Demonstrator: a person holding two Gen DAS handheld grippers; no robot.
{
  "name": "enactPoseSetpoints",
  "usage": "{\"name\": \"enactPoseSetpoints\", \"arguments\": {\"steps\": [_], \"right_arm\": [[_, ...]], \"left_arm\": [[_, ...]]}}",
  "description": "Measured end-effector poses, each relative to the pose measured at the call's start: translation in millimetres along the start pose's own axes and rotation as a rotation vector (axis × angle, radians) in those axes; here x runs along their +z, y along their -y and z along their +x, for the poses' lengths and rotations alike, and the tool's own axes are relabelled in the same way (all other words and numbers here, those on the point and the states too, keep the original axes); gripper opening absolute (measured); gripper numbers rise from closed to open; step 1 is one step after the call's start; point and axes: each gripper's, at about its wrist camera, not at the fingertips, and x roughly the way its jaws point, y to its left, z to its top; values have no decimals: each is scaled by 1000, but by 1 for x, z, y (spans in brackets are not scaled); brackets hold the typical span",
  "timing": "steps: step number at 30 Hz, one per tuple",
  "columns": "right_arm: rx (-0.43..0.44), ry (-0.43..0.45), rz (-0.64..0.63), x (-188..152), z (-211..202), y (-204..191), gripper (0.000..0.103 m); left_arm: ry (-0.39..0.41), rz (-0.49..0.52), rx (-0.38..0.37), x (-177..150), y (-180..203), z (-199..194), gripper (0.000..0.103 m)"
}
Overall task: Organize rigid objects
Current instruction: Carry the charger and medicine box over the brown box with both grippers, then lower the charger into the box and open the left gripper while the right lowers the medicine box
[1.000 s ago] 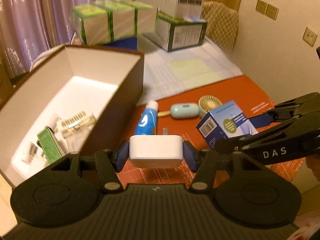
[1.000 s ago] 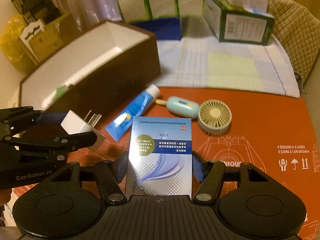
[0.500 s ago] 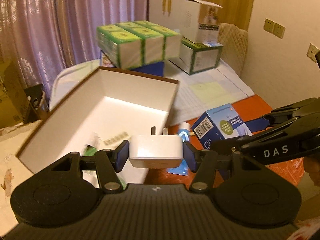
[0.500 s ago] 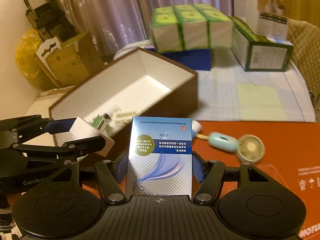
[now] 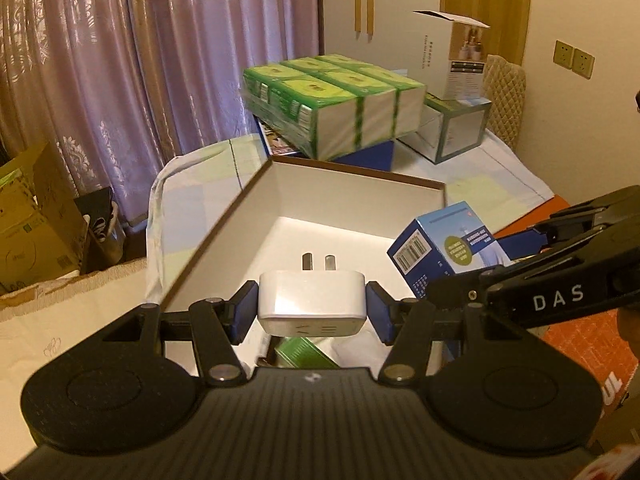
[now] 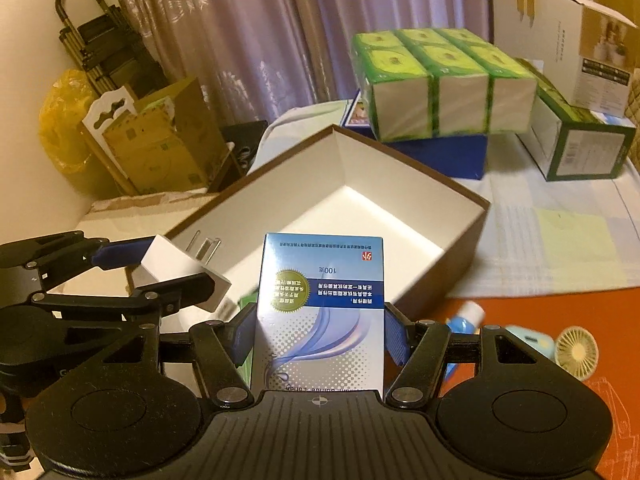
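My left gripper (image 5: 312, 312) is shut on a white plug adapter (image 5: 312, 302), prongs pointing forward, held above the open brown box (image 5: 352, 178) with white inside. My right gripper (image 6: 320, 330) is shut on a blue and white carton (image 6: 320, 304), also over the box's near side (image 6: 468, 248). In the left wrist view the carton (image 5: 444, 248) and the right gripper's fingers (image 5: 560, 296) hang at the right. In the right wrist view the adapter (image 6: 180, 266) and left gripper sit at the left. A green packet (image 5: 304, 354) lies in the box below the adapter.
Behind the box stand green tissue packs (image 5: 340, 100) on a blue box, a green-edged carton (image 6: 580, 144) and a tall white carton (image 5: 452, 56). On the orange mat lie a blue tube (image 6: 464, 320), a pale blue device and a small fan (image 6: 576, 350). Cardboard and bags (image 6: 160, 144) stand at left.
Both grippers have risen and moved left from over the orange mat to above the open box, each still holding its item. The tube and fan have dropped out of the left wrist view.
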Motion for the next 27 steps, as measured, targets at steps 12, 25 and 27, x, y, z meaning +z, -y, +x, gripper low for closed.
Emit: {"name": "enactPoseSetpoints", "arguments": {"steps": [12, 25, 27], "right_arm": [[-77, 6, 21, 48, 58, 2, 61], [-161, -13, 40, 71, 116, 37, 61], [-171, -8, 35, 73, 121, 39, 61]], "left_arm": [[-47, 32, -25, 30, -37, 69, 54], [-116, 59, -67, 44, -45, 145, 54], [-125, 63, -73, 45, -45, 153, 54]]}}
